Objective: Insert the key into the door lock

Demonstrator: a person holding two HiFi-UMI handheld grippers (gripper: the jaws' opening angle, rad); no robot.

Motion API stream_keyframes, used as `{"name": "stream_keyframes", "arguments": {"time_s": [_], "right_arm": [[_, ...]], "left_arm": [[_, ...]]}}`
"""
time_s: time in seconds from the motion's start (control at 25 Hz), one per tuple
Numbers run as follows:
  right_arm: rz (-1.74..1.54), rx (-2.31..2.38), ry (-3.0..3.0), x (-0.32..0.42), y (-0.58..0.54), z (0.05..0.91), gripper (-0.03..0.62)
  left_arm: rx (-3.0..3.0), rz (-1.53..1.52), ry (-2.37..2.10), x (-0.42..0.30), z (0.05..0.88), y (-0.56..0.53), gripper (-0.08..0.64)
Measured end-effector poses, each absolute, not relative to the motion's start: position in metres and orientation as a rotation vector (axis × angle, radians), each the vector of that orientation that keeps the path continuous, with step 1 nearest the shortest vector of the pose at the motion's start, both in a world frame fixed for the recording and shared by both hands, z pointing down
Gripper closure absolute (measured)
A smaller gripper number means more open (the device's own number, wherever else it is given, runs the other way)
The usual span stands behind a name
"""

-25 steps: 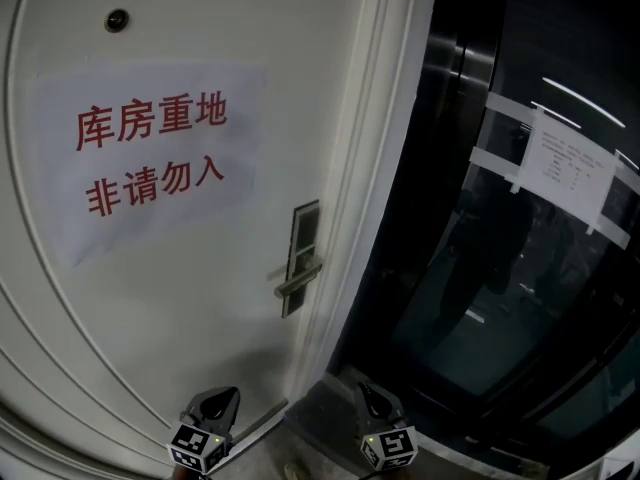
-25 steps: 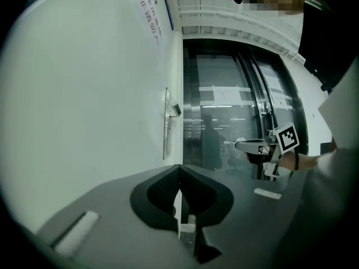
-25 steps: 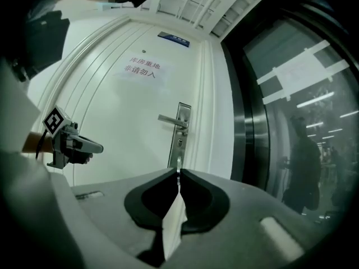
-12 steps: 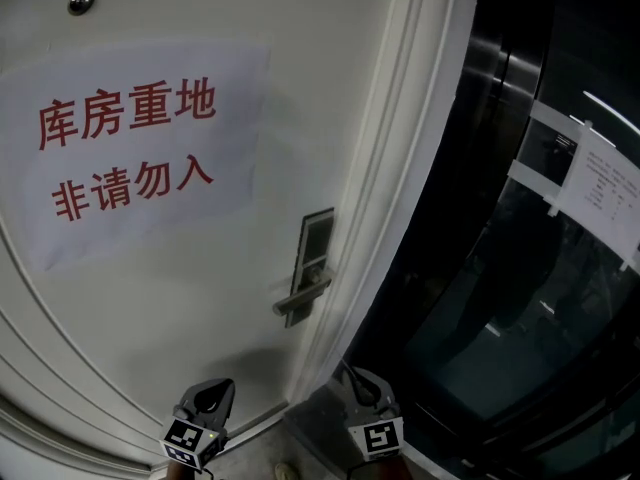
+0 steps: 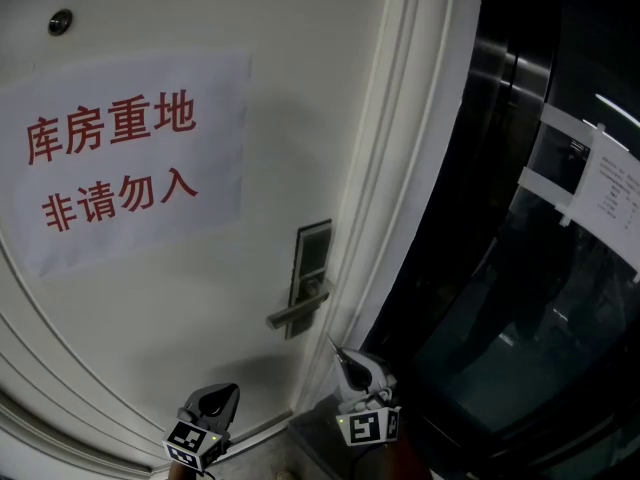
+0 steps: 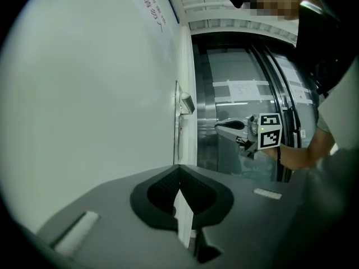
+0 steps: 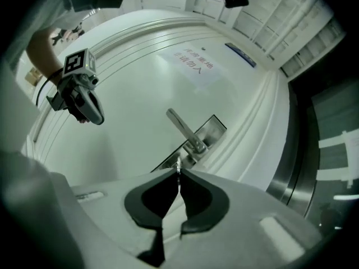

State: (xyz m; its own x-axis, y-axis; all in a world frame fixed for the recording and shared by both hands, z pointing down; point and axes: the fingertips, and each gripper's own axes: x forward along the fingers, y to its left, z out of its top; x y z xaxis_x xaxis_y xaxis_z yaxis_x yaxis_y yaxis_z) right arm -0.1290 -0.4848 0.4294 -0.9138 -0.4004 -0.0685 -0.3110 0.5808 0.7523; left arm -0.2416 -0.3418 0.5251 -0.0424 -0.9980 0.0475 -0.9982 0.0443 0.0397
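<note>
lock plate [image 5: 312,250]: a tall metal plate near the right-hand edge of the white door [image 5: 200,308]; every place below is told from it.
lever handle [image 5: 295,313]: mounted on the lower half of the lock plate, reaching out to the left of it and dipping a little at its free end.
key [image 7: 179,163]: a thin metal blade that sticks out past the tips of the right gripper. It is below and a little right of the lock plate and clear of it. The blade is aimed at the part of the plate under the lever handle.
right gripper [image 5: 345,358]: its jaws are clamped together on the key. It is just below and right of the lock plate, in front of the foot of the door frame moulding [image 5: 400,218].
keyhole: probably on the lock plate beneath the lever handle, but too small to pick out in any view.
left gripper [image 5: 225,396]: below and left of the lock plate, well apart from it and close to the face of the door. Its jaws are together with nothing between them.
paper sign [image 5: 130,158]: stuck on the door above and left of the lock plate, printed with red characters.
peephole [image 5: 60,21]: far above and left of the lock plate, beyond the paper sign.
elevator doors [image 5: 520,308]: right of the lock plate, past the door frame moulding. They are dark and shiny, with a taped sheet [image 5: 612,183] on them.
</note>
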Motion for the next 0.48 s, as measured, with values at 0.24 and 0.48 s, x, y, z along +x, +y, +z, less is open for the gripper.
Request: {"name": "stream_keyframes", "arguments": {"time_s": [0.24, 0.48], "right_arm": [[-1.485, 0.555, -2.548, -0.151, -0.494, 0.428, 0.583], [-1.684, 0.501, -2.359, -0.176, -0.501, 0.439, 0.583]], "left_arm": [[2.128, 0.026, -2.226, -0.242, 0.532, -0.348, 0.558], [2.119, 0.037, -2.216, -0.242, 0.534, -0.352, 0.558]]}}
